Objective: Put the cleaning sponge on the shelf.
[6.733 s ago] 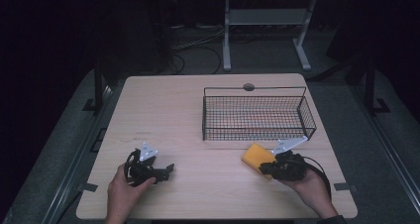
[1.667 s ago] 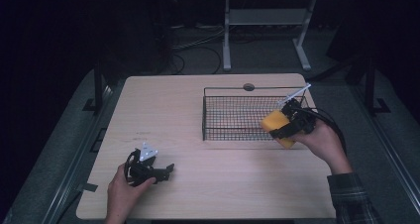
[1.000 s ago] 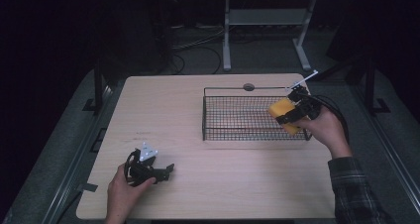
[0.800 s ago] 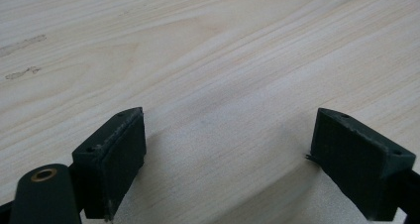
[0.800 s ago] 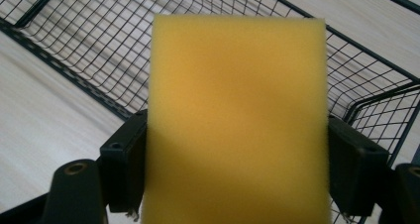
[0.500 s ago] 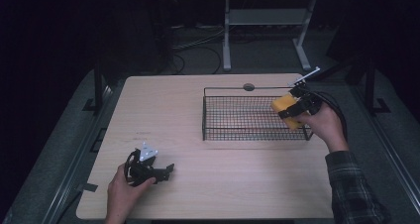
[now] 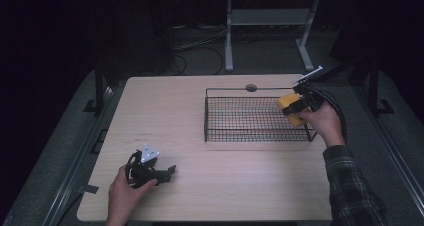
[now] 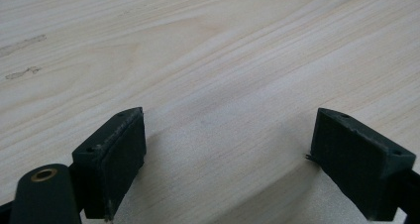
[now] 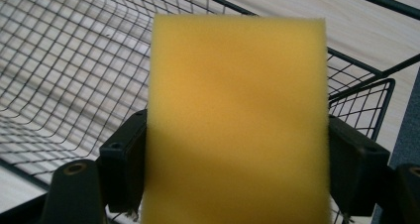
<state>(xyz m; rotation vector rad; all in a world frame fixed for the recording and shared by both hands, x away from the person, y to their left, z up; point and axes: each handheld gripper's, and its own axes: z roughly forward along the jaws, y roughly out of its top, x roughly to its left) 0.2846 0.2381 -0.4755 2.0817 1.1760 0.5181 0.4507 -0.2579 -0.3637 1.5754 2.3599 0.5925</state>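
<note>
My left tongs [image 7: 167,171] rest on the bench [image 7: 200,186], well to the near left of the wire basket [image 7: 250,118], jaws spread wide with bare wood between them. My right tongs [image 7: 292,106] are clamped on the yellow sponge [image 9: 237,125], held over the basket's right end, above its mesh floor.

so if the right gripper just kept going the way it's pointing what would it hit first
Probably the wire floor of the black mesh basket. The right gripper is shut on the yellow sponge, which sticks out ahead of its jaws over the basket's right end, so the sponge would touch first. Depth is hard to judge.
</note>
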